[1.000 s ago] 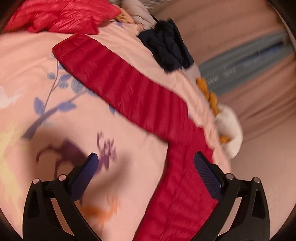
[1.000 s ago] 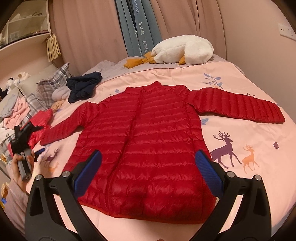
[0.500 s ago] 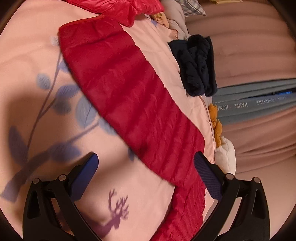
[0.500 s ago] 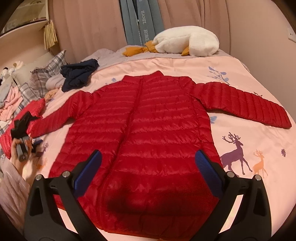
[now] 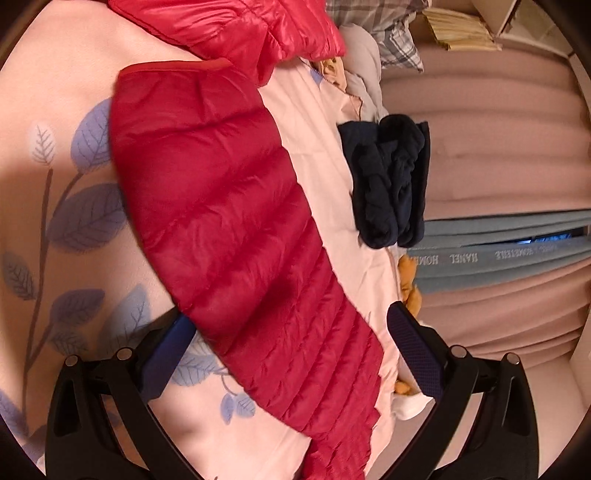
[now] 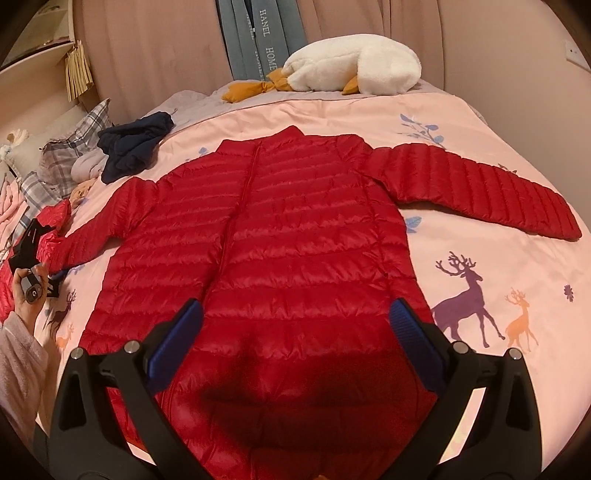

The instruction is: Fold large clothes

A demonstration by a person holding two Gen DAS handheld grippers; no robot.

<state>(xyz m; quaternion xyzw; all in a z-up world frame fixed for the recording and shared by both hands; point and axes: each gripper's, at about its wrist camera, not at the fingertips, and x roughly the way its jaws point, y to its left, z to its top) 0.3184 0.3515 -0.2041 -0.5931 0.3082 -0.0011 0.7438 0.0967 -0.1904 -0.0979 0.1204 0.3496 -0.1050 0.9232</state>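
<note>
A red quilted down jacket [image 6: 295,221] lies spread flat, front up, on the pink bedspread [image 6: 498,280], both sleeves out to the sides. My right gripper [image 6: 295,325] hovers open over the jacket's hem, its shadow on the fabric. In the left wrist view the jacket's left sleeve [image 5: 221,221] runs diagonally, cuff at the top. My left gripper [image 5: 291,332] is open and straddles the sleeve. The sleeve's edge covers the tip of the left finger [image 5: 166,354]. The right wrist view shows a hand [image 6: 26,299] holding that gripper at the sleeve's end.
A navy garment [image 6: 133,146] lies bunched beyond the left sleeve. A second, shinier red jacket [image 5: 240,33] is crumpled by the cuff. Plaid pillows [image 6: 70,155] sit at the far left, and a white plush goose [image 6: 351,62] lies at the bed's head before the curtains.
My left gripper has moved in over the sleeve, which now lies between its fingers. My right gripper has dropped closer to the hem.
</note>
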